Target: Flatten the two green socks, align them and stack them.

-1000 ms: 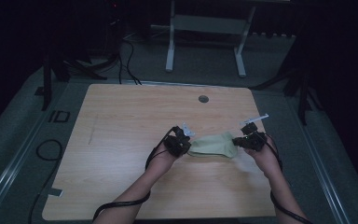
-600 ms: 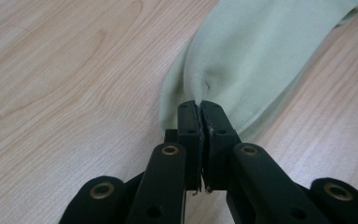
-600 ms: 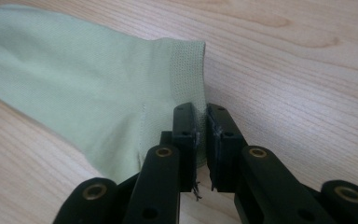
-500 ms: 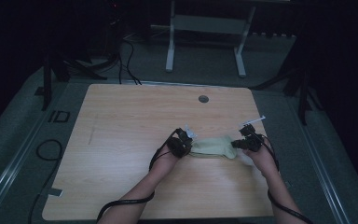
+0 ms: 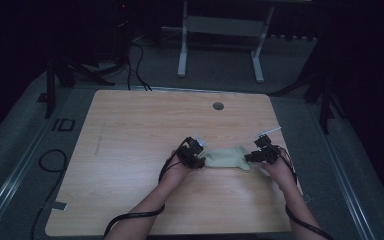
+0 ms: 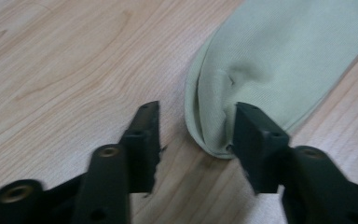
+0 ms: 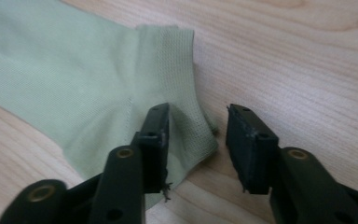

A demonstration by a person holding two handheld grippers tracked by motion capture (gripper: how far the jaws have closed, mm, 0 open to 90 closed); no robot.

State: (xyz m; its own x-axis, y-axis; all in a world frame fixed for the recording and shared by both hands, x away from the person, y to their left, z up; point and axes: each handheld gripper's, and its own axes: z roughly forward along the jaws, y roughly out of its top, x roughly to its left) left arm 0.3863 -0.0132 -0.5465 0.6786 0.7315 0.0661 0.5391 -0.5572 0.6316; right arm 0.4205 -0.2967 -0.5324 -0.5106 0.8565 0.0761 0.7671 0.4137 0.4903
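A pale green sock (image 5: 226, 158) lies flat on the wooden table (image 5: 130, 135), stretched between the two grippers. The left gripper (image 6: 196, 135) has just been opening – its jaws stand apart at the toe, pressing nothing. The right gripper (image 7: 196, 140) has likewise just been opening beside the ribbed cuff (image 7: 177, 84), nothing pinched. The sock looks light, soft and limp – likely to sag and crumple when lifted. The cuff's thicker edge seems the surest hold.
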